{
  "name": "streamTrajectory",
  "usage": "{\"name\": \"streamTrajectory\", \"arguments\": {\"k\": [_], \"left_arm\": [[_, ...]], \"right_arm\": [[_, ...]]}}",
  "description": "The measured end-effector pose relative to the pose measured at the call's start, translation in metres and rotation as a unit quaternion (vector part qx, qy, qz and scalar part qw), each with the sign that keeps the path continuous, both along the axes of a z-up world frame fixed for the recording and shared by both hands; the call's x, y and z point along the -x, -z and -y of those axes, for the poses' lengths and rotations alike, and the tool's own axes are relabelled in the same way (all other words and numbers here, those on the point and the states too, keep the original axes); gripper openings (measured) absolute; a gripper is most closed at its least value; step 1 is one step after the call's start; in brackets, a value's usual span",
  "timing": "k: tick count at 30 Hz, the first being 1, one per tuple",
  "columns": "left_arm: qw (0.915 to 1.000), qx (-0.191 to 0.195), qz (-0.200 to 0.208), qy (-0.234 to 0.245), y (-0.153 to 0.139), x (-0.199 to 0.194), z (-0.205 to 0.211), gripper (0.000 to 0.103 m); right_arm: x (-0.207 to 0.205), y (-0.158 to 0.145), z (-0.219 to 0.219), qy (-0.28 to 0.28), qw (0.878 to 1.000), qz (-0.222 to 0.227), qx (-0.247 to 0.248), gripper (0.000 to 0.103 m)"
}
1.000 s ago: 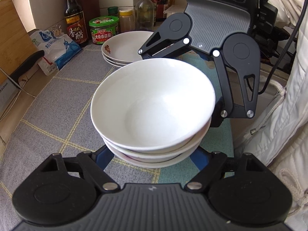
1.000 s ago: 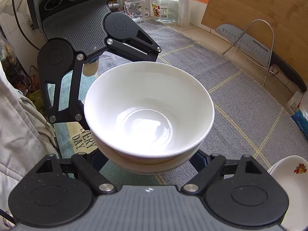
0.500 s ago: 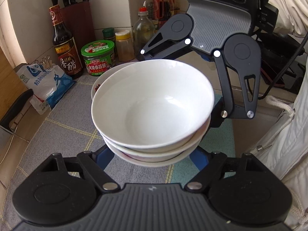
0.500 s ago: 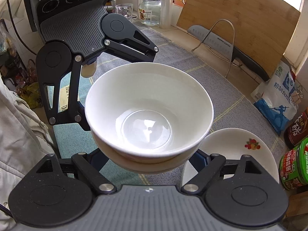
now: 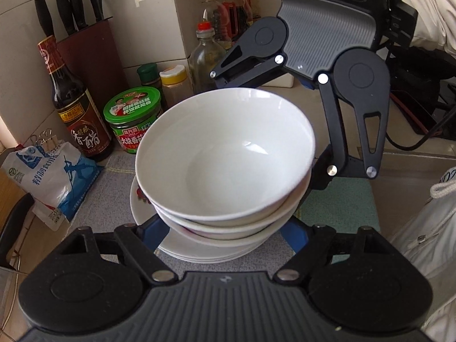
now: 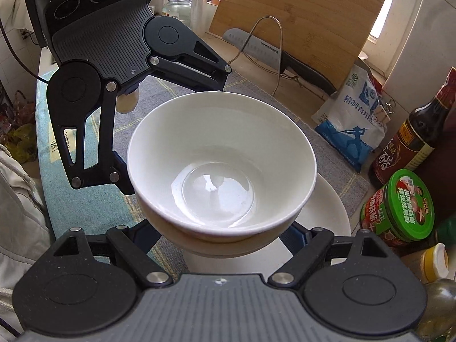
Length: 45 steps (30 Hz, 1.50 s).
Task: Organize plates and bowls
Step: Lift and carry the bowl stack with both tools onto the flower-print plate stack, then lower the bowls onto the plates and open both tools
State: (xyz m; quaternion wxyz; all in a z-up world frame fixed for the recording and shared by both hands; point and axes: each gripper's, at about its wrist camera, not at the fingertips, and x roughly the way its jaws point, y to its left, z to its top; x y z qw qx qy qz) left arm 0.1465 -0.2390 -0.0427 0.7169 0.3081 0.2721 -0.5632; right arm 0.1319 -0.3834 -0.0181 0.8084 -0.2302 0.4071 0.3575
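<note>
Bowls (image 5: 225,159), nested, hung over the stacked plates (image 5: 199,252) in the left wrist view, the left gripper (image 5: 225,228) pinching them at 6 o'clock and the right gripper (image 5: 319,165) at 3 o'clock. Next, I judged, came lowering them level onto the plates.

Right wrist view: same stack centred; cleaver (image 6: 256,48) at 12 o'clock read "SUPOR".

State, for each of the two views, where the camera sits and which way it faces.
Left wrist: sits on the left gripper, faces the wall with the sauce bottle; the right gripper and a white sleeve show.
Right wrist: sits on the right gripper, faces the cutting board; the left gripper shows.
Both share the bowl stack, plates and green-lidded jar.
</note>
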Motion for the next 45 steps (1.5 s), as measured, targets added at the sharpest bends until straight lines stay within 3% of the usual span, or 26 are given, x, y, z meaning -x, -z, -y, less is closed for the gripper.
{"name": "streamTrajectory", "arguments": {"k": [12, 30, 33, 37, 45], "left_arm": [[0.9999, -0.012, -0.003, -0.003, 0.02, -0.026, 0.03, 0.083], [0.9998, -0.004, -0.004, -0.021, 0.028, -0.033, 0.034, 0.084], [0.9994, 0.004, 0.011, -0.032, 0.028, -0.028, 0.031, 0.088], [0.9975, 0.03, 0.028, -0.058, 0.019, -0.022, 0.017, 0.096], [0.9886, 0.101, 0.048, -0.101, -0.002, -0.003, -0.03, 0.1]], "right_arm": [[-0.024, 0.021, 0.033, 0.026, 1.0, -0.006, 0.003, 0.09], [-0.031, 0.026, 0.041, 0.043, 0.999, -0.007, -0.004, 0.09], [-0.028, 0.024, 0.041, 0.052, 0.999, 0.002, -0.009, 0.102], [-0.022, 0.023, 0.036, 0.072, 0.997, 0.007, 0.007, 0.103], [0.008, 0.008, 0.011, 0.158, 0.985, 0.033, 0.055, 0.103]]}}
